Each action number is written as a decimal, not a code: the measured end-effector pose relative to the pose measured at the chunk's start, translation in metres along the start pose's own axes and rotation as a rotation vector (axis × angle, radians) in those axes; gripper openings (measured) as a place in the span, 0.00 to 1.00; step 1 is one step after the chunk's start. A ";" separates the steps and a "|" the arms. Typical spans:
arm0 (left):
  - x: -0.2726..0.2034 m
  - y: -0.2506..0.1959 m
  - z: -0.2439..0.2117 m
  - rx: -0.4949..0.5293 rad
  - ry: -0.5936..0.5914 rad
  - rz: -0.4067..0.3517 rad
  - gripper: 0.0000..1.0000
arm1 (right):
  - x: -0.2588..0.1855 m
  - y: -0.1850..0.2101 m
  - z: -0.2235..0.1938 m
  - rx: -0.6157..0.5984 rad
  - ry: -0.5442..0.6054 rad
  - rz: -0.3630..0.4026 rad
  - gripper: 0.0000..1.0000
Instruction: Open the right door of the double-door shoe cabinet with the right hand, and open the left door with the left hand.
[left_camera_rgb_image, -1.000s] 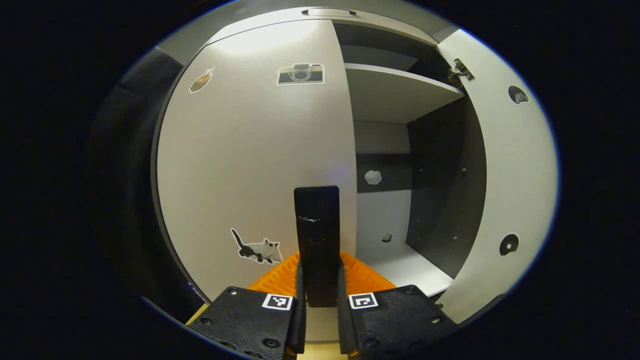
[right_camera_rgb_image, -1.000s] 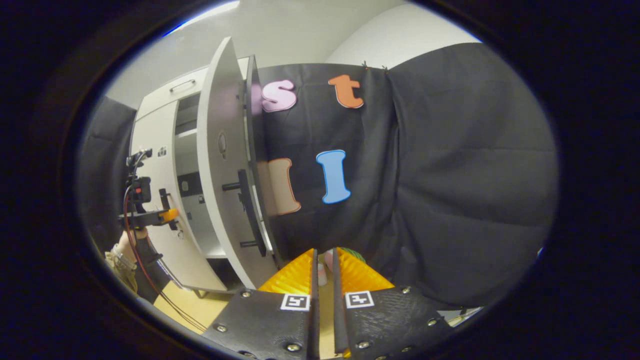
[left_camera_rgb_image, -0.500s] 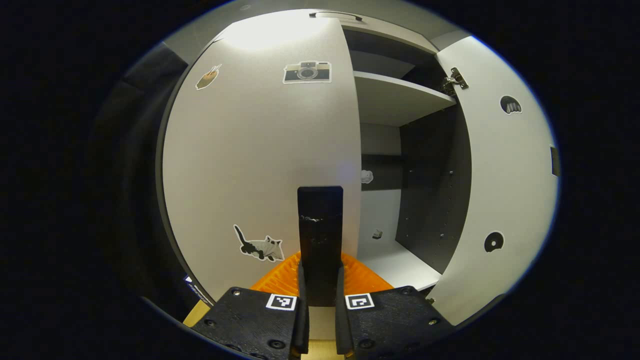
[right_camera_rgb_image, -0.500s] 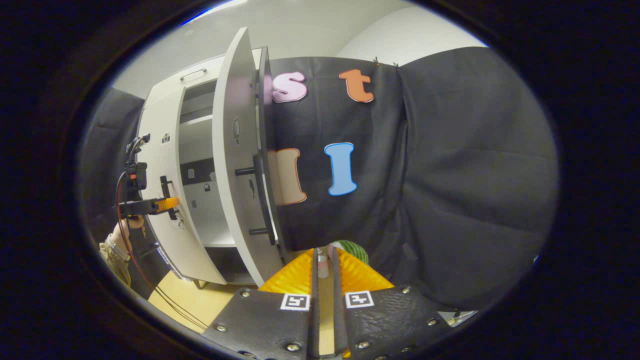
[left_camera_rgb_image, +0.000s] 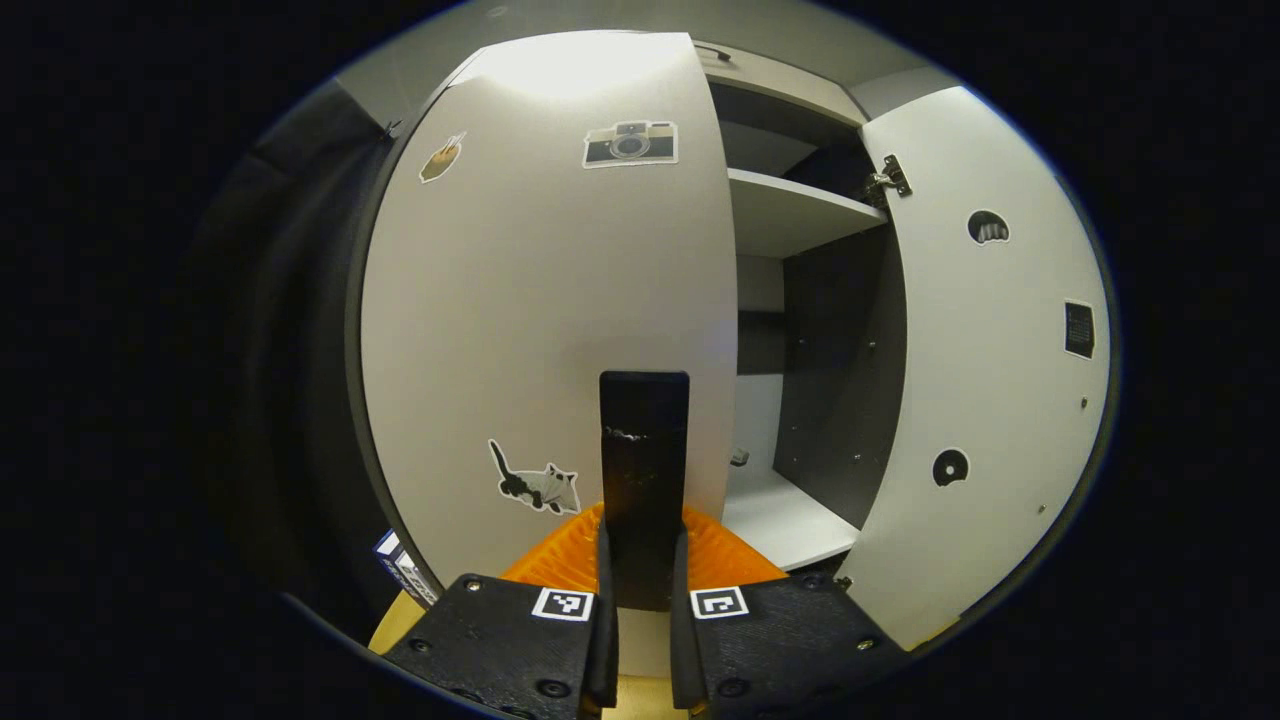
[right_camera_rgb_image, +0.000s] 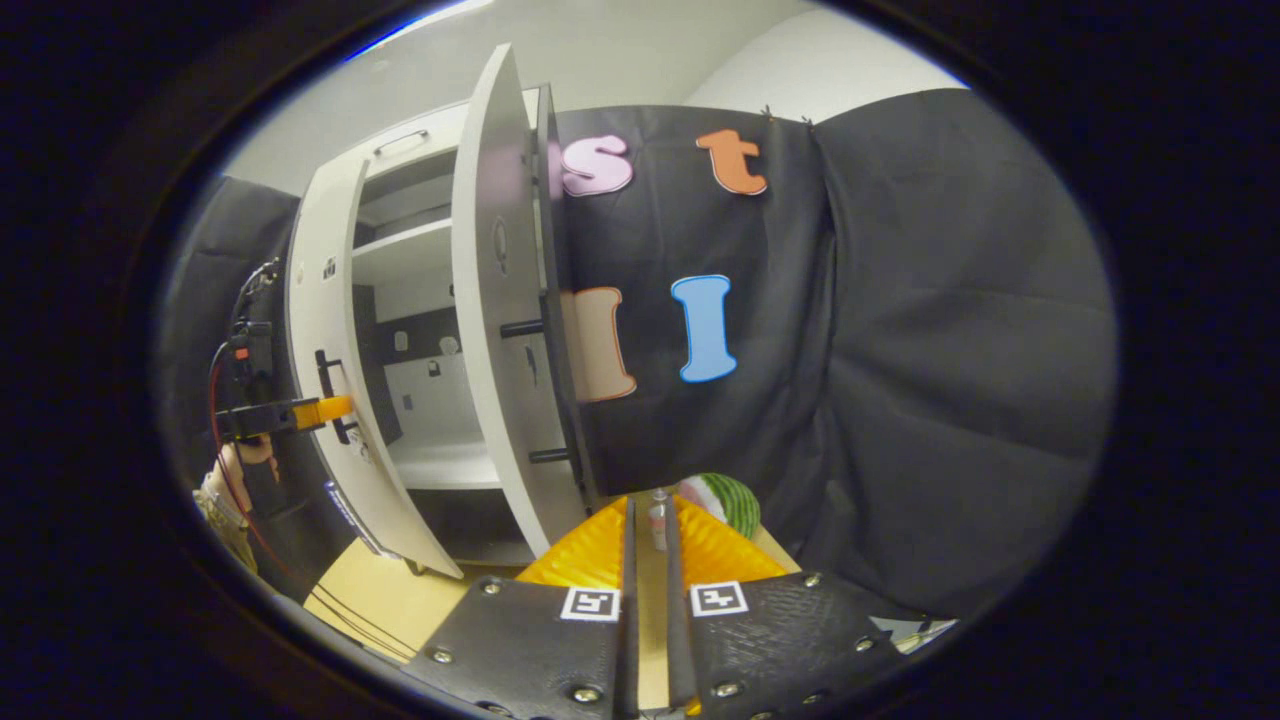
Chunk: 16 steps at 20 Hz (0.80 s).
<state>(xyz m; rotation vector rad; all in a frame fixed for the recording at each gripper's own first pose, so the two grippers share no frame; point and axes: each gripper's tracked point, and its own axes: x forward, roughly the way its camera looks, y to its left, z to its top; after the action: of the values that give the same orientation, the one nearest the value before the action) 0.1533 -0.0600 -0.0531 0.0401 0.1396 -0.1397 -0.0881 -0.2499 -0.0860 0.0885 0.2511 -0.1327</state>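
Cabinet doors both ajar; left tool clamps the left door's handle at 6 o'clock, right tool closed, empty.

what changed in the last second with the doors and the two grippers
The left door has swung further open, pulled by the left gripper, which stays clamped on its black handle. The right door stayed wide open; the right gripper stayed shut on nothing, clear of it.
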 end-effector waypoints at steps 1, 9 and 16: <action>0.000 0.000 0.000 -0.001 0.002 -0.003 0.22 | 0.000 0.002 0.000 -0.003 0.001 0.002 0.11; -0.005 0.004 -0.001 -0.008 0.008 -0.019 0.22 | 0.000 0.015 -0.003 -0.008 0.008 0.023 0.11; -0.008 0.008 -0.002 -0.011 0.010 -0.015 0.21 | -0.002 0.024 -0.004 -0.004 0.011 0.038 0.11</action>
<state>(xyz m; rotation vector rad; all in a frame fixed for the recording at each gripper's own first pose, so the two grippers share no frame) 0.1463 -0.0511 -0.0540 0.0287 0.1502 -0.1533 -0.0873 -0.2251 -0.0875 0.0900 0.2606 -0.0936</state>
